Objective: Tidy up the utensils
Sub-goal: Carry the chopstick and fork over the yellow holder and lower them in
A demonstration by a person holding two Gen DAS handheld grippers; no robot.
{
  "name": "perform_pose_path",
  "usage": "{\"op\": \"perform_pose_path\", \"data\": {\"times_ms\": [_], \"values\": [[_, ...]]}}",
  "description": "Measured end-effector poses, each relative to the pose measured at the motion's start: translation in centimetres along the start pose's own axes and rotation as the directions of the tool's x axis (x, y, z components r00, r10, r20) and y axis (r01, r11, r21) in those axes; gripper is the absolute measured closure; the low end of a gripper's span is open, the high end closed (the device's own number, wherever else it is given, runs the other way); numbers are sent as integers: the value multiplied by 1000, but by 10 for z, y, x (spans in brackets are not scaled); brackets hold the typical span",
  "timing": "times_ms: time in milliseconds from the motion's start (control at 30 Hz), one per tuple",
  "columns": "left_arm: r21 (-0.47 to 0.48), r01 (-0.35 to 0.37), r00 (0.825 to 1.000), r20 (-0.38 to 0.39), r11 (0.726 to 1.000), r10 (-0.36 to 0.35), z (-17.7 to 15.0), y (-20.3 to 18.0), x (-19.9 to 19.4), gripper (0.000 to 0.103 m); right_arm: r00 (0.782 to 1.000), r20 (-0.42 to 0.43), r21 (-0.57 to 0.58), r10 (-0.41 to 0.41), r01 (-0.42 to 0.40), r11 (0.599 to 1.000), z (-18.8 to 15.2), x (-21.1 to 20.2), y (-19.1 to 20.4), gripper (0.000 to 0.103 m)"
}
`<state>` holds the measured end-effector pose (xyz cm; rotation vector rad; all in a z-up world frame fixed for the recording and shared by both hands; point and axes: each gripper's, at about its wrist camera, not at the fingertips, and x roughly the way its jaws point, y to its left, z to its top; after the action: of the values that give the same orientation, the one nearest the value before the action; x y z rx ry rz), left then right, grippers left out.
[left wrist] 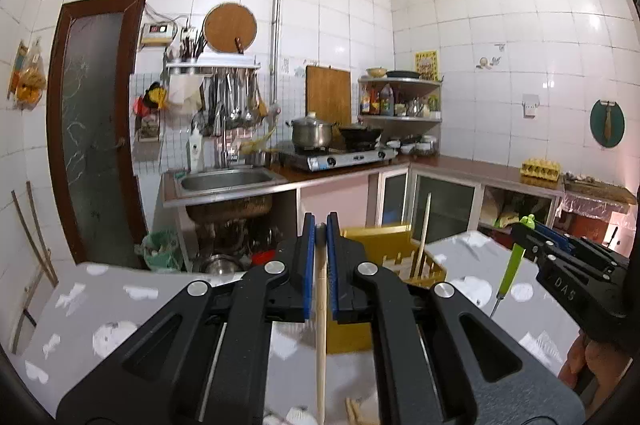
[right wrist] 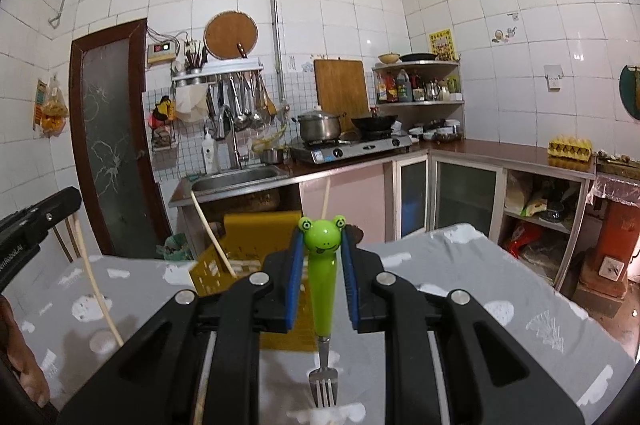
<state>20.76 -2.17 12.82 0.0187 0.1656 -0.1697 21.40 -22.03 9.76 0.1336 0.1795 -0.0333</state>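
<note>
The left tool (left wrist: 321,225) pinches a wooden chopstick (left wrist: 321,325) hanging down between its pads; the right tool (right wrist: 322,237) clamps a frog-handled fork (right wrist: 322,289), tines down; ahead of both, a yellow rack (right wrist: 256,237) stands on the grey surface (right wrist: 480,289), holding another chopstick (left wrist: 422,237).

rack (right wrist: 256,237) on table (right wrist: 460,289), ahead of fork (right wrist: 323,289) | chopstick (right wrist: 212,233) in rack | sink (right wrist: 236,177) behind

both wrist views face sink (left wrist: 226,181) wall | share yellow rack (right wrist: 256,245)
</note>
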Motion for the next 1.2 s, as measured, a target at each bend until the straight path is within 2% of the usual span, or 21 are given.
{"op": "perform_pose_path", "data": {"times_ms": [233, 400, 600, 767, 900, 1100, 1167, 1200], "values": [[9, 2, 996, 93, 1000, -2, 60, -12, 16, 98, 997, 73, 1, 26, -26, 1000, 54, 14, 13, 84], [-29, 14, 986, 164, 999, -9, 96, -14, 33, 98, 993, 113, -1, 21, -22, 1000, 85, 36, 23, 84], [-83, 0, 984, 177, 997, 15, 108, -13, 77, 98, 994, 106, 32, 24, -28, 999, 91, 73, 27, 84], [-88, -21, 993, 113, 996, 31, 83, -16, 117, 98, 997, 76, 36, 18, -21, 999, 75, 98, 29, 84], [-95, -34, 999, 27, 995, 37, 52, -13, 146, 98, 1000, 2, 32, 8, -8, 999, 50, 118, 26, 84], [-87, -46, 994, -106, 995, 37, 16, -2, 172, 98, 994, -105, 22, -1, 4, 1000, 21, 137, 15, 84], [-88, -55, 991, -129, 995, 43, 14, 2, 172, 95, 990, -144, 29, -1, 6, 1000, 16, 142, 10, 84], [-88, -56, 989, -144, 995, 43, 15, 4, 172, 84, 988, -157, 32, -3, 8, 999, 14, 143, 8, 83]]}}
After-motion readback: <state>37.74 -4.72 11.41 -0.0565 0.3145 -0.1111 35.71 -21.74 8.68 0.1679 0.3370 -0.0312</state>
